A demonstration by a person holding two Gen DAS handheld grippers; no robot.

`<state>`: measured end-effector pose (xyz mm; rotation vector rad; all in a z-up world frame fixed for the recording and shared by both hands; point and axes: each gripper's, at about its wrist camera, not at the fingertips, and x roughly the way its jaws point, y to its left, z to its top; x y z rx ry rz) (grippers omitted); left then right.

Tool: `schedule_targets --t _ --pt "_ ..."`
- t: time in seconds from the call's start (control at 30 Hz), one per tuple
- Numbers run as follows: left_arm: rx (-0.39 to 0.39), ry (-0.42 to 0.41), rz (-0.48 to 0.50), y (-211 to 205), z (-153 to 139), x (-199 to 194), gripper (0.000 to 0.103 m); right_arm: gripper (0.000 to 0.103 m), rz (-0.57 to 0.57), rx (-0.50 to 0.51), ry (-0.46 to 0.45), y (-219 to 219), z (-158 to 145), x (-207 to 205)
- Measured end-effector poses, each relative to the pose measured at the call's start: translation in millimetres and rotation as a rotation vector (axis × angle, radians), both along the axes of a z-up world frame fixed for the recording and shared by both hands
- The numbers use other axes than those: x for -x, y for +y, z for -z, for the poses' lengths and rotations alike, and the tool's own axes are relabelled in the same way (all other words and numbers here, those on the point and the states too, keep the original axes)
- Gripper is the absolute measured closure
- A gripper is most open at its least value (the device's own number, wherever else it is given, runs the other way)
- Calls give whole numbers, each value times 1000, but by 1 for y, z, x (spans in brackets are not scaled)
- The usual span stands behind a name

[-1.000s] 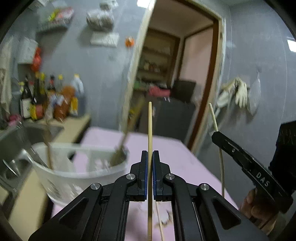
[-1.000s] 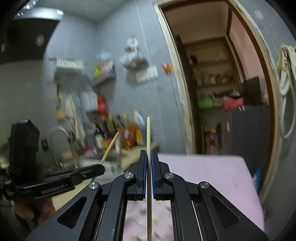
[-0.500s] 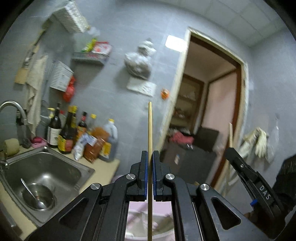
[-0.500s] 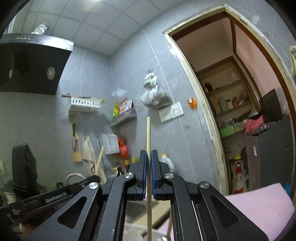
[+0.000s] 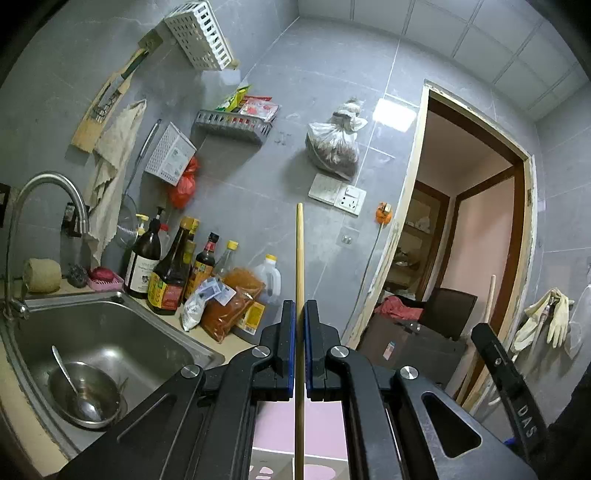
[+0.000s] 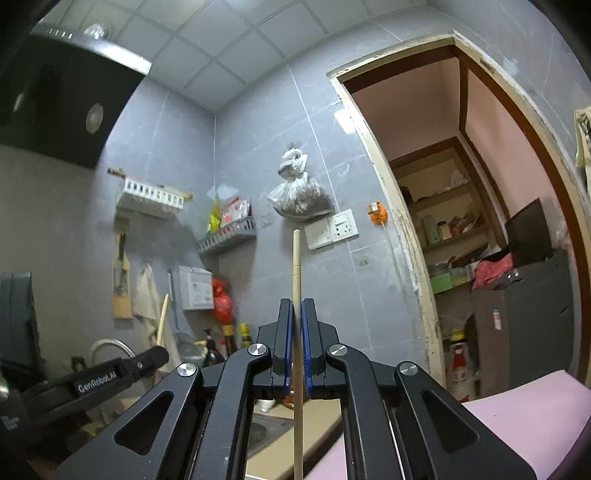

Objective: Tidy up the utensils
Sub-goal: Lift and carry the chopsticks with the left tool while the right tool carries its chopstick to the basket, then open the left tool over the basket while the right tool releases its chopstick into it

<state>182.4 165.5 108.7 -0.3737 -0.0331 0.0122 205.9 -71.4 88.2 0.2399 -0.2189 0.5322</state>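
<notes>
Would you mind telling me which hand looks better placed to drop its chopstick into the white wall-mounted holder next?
Left, probably. The left gripper is shut on its chopstick and sits nearer the sink-side wall where the white holder hangs. The right gripper, also shut on a chopstick, sees that holder farther off.

Open air ahead; bottles (image 5: 173, 273) and faucet (image 5: 48, 199) crowding the left.

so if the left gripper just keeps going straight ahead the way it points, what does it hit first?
Probably the grey tiled wall, right of the bottles. The left gripper, shut on a chopstick, has nothing nearer ahead; depth is unclear.
</notes>
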Motion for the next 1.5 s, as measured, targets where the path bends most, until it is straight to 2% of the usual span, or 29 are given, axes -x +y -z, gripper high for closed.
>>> schedule_targets --t 0.27,0.5,0.83,1.17,1.2,1.33,1.5 --pt "-45 11 33 -5 17 -12 101 100 29 62 7 13 19 -8" --pt "-68 49 76 -8 31 -17 101 100 -6 78 55 13 31 -13" --pt "-81 98 97 -11 42 -14 101 100 -77 81 124 6 39 -20" --pt "-92 185 179 -13 44 -8 99 98 -98 163 143 5 38 -12" --pt "-95 198 190 -13 45 -8 96 98 -98 168 143 5 37 -11" --pt "-107 217 205 -18 47 -4 72 96 -104 183 139 4 32 -5" --pt "-103 208 195 -21 42 2 71 87 -106 193 128 2 26 1"
